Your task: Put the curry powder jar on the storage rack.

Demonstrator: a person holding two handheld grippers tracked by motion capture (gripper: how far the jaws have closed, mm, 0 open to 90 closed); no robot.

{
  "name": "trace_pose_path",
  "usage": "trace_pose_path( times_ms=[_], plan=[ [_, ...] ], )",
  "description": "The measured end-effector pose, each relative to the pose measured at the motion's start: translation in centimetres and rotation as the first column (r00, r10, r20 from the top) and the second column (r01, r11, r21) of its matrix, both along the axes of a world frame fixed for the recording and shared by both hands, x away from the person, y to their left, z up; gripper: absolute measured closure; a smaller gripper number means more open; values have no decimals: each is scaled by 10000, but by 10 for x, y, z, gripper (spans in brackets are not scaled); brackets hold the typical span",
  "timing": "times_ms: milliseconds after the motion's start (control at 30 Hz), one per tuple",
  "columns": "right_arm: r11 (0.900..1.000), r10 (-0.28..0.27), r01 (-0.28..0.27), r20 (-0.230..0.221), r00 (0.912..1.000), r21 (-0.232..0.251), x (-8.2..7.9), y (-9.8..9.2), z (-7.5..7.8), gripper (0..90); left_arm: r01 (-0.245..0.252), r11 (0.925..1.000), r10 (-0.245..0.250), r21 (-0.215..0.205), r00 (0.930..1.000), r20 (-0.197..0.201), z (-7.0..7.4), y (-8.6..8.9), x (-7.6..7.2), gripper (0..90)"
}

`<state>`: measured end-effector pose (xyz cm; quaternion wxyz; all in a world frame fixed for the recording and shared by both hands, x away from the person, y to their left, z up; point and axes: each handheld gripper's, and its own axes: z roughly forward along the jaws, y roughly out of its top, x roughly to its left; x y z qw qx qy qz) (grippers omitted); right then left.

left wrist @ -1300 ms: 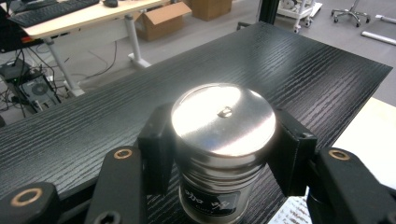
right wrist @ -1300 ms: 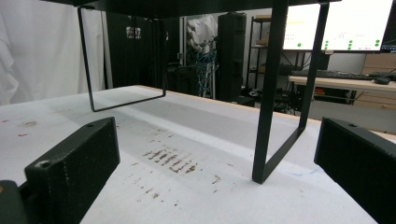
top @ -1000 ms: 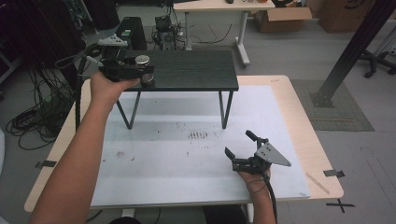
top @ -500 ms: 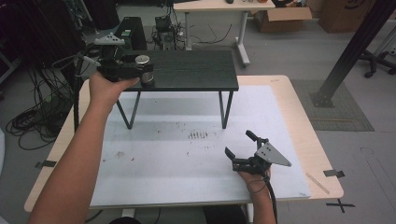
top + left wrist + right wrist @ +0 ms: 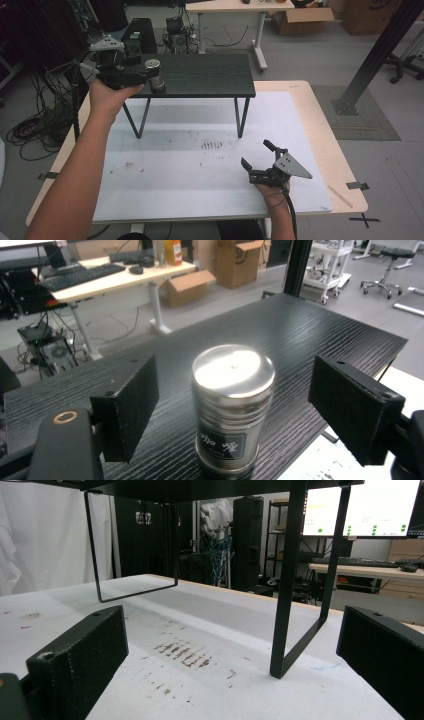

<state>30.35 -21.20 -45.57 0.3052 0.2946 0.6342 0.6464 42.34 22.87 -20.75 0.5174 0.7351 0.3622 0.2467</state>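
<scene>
Here the black raised shelf (image 5: 210, 75) carries an upright steel canister (image 5: 233, 407) at its left end, between the left gripper's (image 5: 232, 415) spread jaws, untouched; close evenly on mid-body; right gripper (image 5: 259, 155) spread, idle.

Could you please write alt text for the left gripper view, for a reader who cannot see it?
A steel canister with a dark label stands upright on a black wood-grain shelf, between the open jaws of the left gripper, touching neither. Behind are a desk and cardboard boxes.
</scene>
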Motion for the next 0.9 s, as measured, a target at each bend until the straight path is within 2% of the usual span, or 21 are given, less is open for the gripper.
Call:
trace_pose_path(
  times_ms=[400,567,767,833,867,900],
  plan=[
    [10000,6,-6,9,10000,51,0,0,0,0,-395,9992,395,-77,9992,61,-2,8,-12,101],
    [10000,11,-11,3,10000,48,0,0,0,0,-182,9990,186,-413,9998,86,-3,19,-23,69],
    [10000,12,-12,5,10000,54,0,-1,0,0,-193,9973,212,-713,9994,266,-6,31,-35,52],
    [10000,11,-11,-1,10000,51,0,0,0,0,-36,9949,64,-1013,9996,270,-8,37,-38,40],
    [10000,11,-11,-1,10000,51,0,0,0,0,-36,9949,64,-1013,9996,270,-8,37,-38,36],
    [10000,13,-13,-10,10000,57,0,-1,0,0,81,9914,-50,-1303,9997,239,-10,42,-42,33]
  ],
)
